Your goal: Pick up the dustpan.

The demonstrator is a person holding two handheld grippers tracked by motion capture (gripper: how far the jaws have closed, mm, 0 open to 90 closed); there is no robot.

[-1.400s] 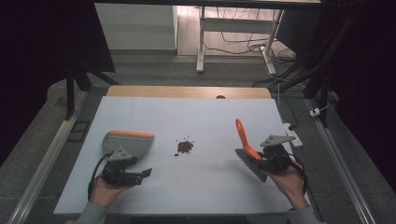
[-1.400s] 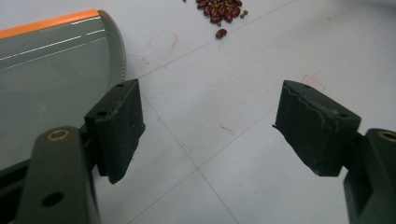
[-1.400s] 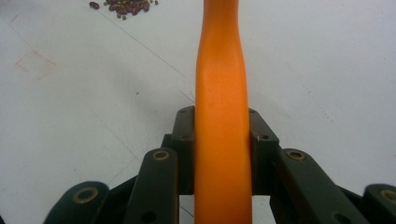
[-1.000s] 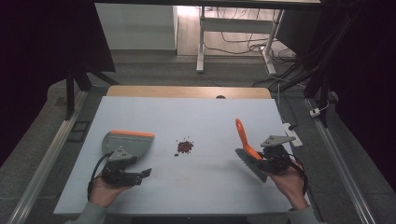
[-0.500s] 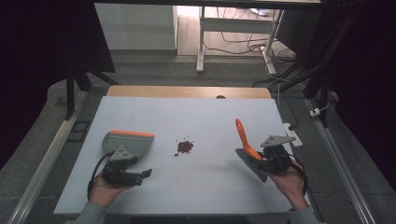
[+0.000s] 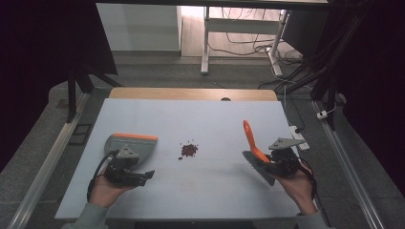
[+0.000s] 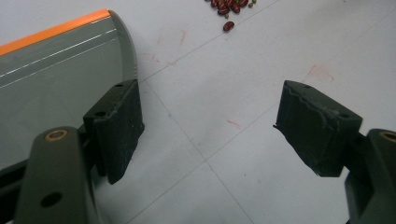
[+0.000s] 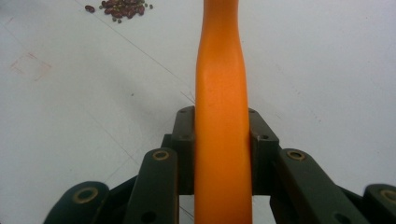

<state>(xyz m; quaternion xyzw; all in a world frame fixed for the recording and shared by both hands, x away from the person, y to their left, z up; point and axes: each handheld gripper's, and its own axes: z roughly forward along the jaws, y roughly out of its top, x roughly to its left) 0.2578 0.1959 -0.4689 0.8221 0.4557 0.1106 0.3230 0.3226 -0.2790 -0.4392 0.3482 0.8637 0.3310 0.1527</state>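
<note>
Table [image 6: 200,200]: high view adds brush [image 6: 253,145] bristles.

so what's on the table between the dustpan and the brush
A small pile of dark red beans lies between the dustpan and the brush; the high view shows bare table around it.

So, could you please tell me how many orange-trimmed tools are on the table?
2: a dustpan at the left by the left gripper, and a brush at the right, held in the right gripper.

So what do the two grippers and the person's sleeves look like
Both the left gripper and right gripper are black, with blocky matte jaws on brass-pinned links. Each carries a grey three-cornered plate and trails a black cable. The sleeves are grey-green.
</note>
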